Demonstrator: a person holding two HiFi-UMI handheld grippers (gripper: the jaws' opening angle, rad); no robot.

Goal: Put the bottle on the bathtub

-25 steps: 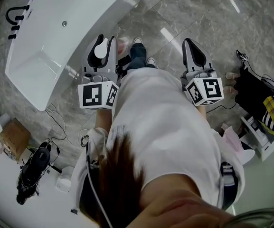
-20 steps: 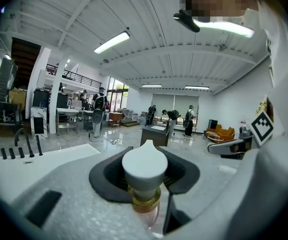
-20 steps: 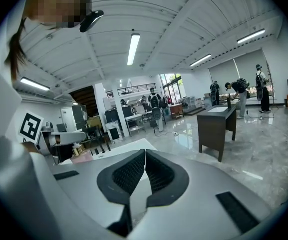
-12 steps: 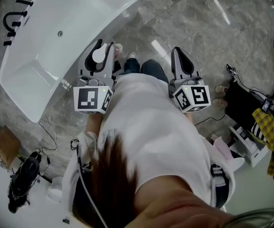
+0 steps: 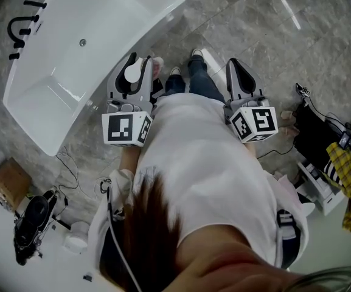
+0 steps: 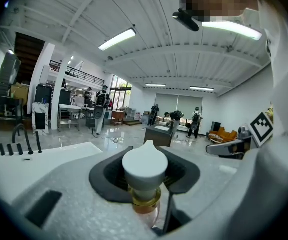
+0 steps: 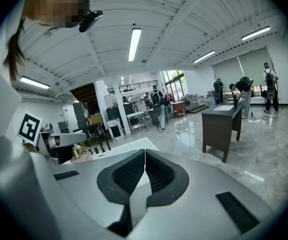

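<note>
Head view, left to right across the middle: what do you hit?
bathtub → left gripper gripping the bottle → person's legs → right gripper → yellow checked cloth

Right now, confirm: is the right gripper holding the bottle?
No, the right gripper is shut with nothing in it; the left gripper holds the bottle.

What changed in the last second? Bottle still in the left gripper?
The person has taken a step beside the bathtub: the other foot now leads, and both grippers were carried along. Nothing was taken or let go. The left gripper stays shut on the bottle, the right gripper stays shut and empty, and the bottle is not yet on the tub.
</note>
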